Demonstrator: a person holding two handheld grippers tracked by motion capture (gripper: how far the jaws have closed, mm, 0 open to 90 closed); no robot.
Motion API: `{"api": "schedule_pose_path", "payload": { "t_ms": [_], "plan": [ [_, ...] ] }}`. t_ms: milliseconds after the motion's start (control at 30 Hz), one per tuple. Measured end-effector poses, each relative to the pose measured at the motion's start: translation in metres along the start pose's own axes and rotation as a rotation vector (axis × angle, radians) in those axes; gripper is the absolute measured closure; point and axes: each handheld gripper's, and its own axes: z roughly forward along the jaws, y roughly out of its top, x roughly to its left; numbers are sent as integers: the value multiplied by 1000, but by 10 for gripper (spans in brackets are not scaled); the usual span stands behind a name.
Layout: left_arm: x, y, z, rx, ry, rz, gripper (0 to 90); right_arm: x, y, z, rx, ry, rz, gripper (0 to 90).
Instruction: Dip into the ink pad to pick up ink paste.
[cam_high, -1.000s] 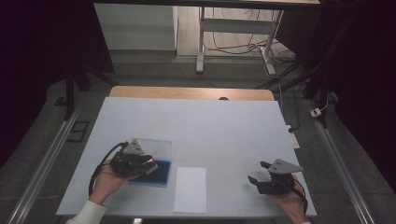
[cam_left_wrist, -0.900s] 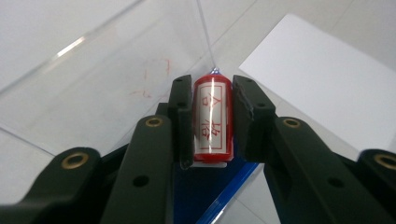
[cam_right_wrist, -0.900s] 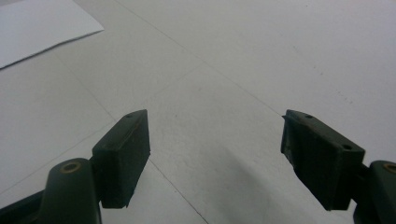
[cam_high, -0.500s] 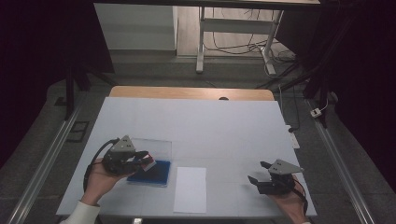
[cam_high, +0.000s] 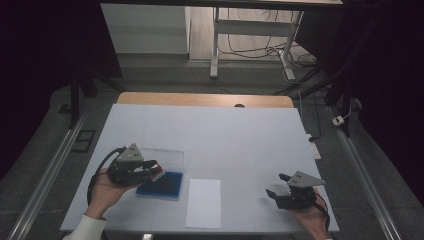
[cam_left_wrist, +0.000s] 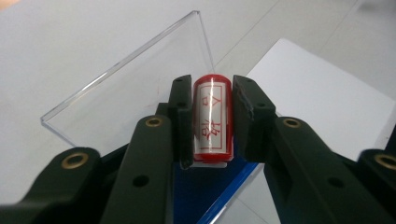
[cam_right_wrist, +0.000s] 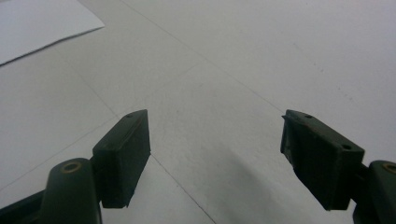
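Note:
My left gripper (cam_high: 152, 171) (cam_left_wrist: 212, 84) is shut on a red cylindrical stamp (cam_left_wrist: 212, 121) (cam_high: 159, 174) whose white label bears red characters. It hangs over the left edge of a blue ink pad (cam_high: 161, 185) (cam_left_wrist: 205, 191), whose clear lid (cam_high: 164, 158) (cam_left_wrist: 140, 88) lies open behind it. A white sheet of paper (cam_high: 204, 202) (cam_left_wrist: 317, 93) lies just to the right of the pad. Near the table's front right corner my right gripper (cam_high: 276, 184) (cam_right_wrist: 215, 126) stands open above bare tabletop, with nothing between its fingers.
The white table (cam_high: 225, 135) has a wooden strip along its far edge. A corner of the paper (cam_right_wrist: 37, 23) appears at the top left of the right gripper view. Metal rails run along the floor on both sides.
My left gripper, still holding the stamp, has shifted a little to the left, off the middle of the blue pad. The right gripper has not moved.

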Motion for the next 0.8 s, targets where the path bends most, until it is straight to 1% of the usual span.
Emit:
{"api": "schedule_pose_path", "payload": {
  "t_ms": [67, 133, 300, 367, 400, 467, 633, 800],
  "plan": [
    [1, 0, 4, 14, 6, 1, 707, 0, 0, 0, 0, -7, 0, 237],
    [2, 0, 7, 29, 6, 1, 707, 0, -1, -1, -1, -1, 8, 237],
    [5, -2, 14, 58, 9, -4, 708, 0, -2, -1, 7, -3, 8, 238],
    [6, -4, 16, 65, 5, -10, 708, 0, -3, -1, 7, -2, 8, 238],
    [6, -4, 16, 69, 5, -12, 708, 1, -3, -1, 6, -11, 8, 238],
    [6, -5, 19, 73, 1, -14, 708, 1, -3, -1, 10, 0, 9, 238],
    [4, -5, 26, 93, -13, -3, 708, 1, -3, -1, 13, 0, 8, 238],
    [4, -7, 32, 110, -26, -3, 707, 1, -3, 0, 15, 2, 7, 238]
  ]
}}
